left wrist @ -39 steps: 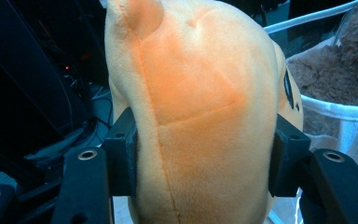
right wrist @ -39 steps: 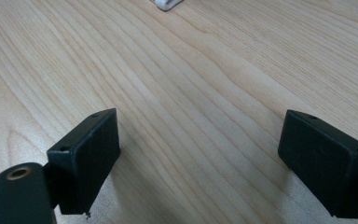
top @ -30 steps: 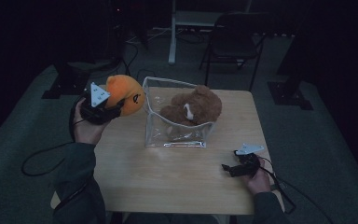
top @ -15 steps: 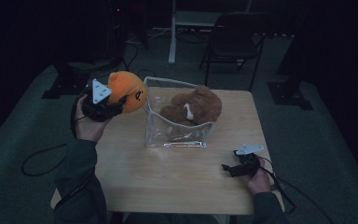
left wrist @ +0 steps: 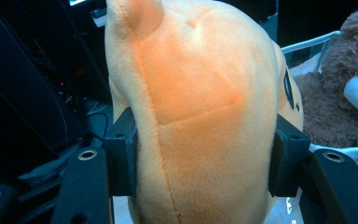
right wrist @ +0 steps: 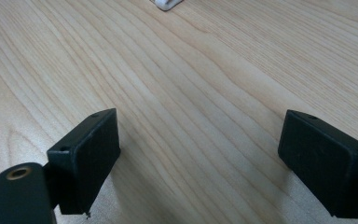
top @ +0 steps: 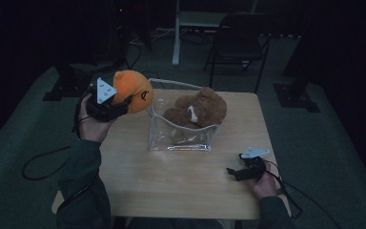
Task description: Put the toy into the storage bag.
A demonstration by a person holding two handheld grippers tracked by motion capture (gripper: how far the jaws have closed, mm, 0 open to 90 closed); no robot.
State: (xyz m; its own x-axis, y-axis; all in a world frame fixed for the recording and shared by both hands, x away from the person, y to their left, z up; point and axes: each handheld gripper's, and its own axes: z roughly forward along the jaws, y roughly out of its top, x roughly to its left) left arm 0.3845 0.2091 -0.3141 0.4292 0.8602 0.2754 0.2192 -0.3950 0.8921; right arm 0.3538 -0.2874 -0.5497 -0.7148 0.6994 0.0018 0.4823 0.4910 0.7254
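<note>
Left gripper (top: 124, 102) clamped on the orange plush toy (top: 133, 90), pads (left wrist: 121, 154) pressing both its sides, held in the air just left of the clear bag (top: 183, 140). Brown teddy (top: 195, 109) sits inside the bag. Right gripper (top: 233, 172) rests on the table (top: 171, 191), jaws wide, nothing between.
</note>
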